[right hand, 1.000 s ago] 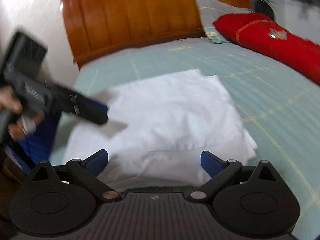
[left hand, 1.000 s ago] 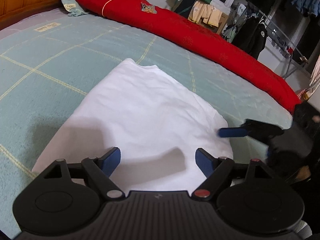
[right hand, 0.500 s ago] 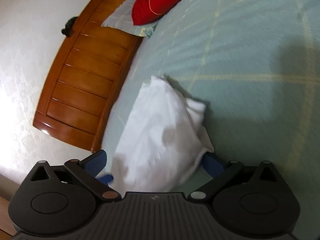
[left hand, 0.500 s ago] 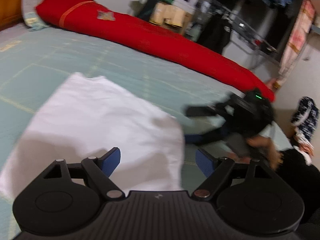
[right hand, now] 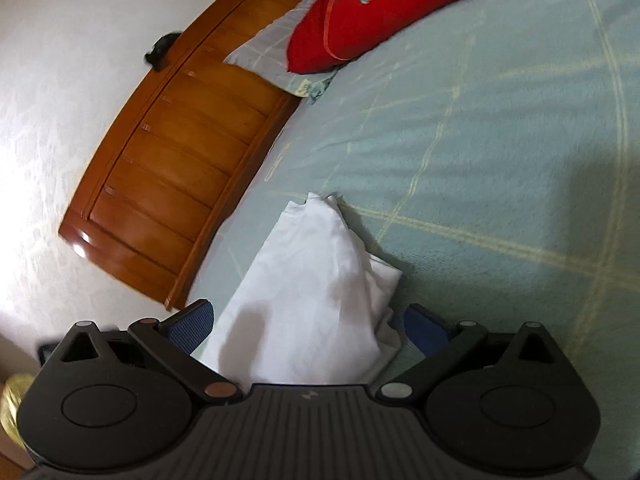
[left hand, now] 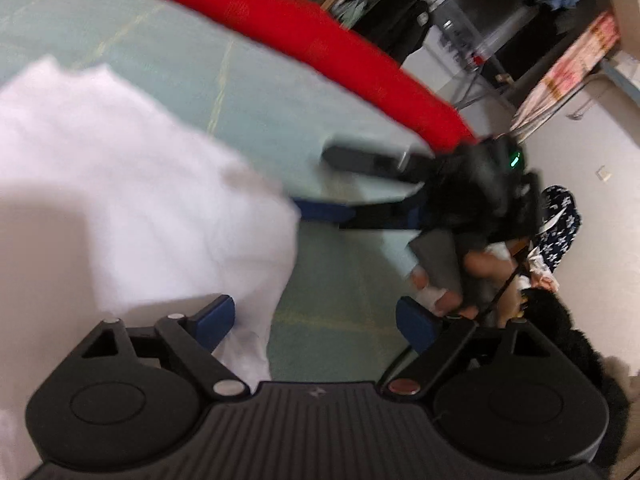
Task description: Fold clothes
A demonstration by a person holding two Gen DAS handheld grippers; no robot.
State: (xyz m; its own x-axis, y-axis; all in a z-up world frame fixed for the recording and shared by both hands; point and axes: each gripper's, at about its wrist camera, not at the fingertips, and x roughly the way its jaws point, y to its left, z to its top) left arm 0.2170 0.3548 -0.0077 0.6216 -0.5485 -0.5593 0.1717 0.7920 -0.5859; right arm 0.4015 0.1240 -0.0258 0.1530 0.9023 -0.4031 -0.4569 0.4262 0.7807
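Clearly soft, limp shirt [right hand: 316, 288] lies lower centre; your right gripper [right hand: 308, 322] straddles it unclenched: pinch its folded edge.

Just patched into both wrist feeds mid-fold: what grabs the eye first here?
The folded white garment dominates, lying on the pale green bedspread between the right gripper's open jaws. Behind it a long red bolster runs along the bed's far edge, ending by the wooden headboard. The left gripper also stands open, its jaws having just widened, at the garment's corner.
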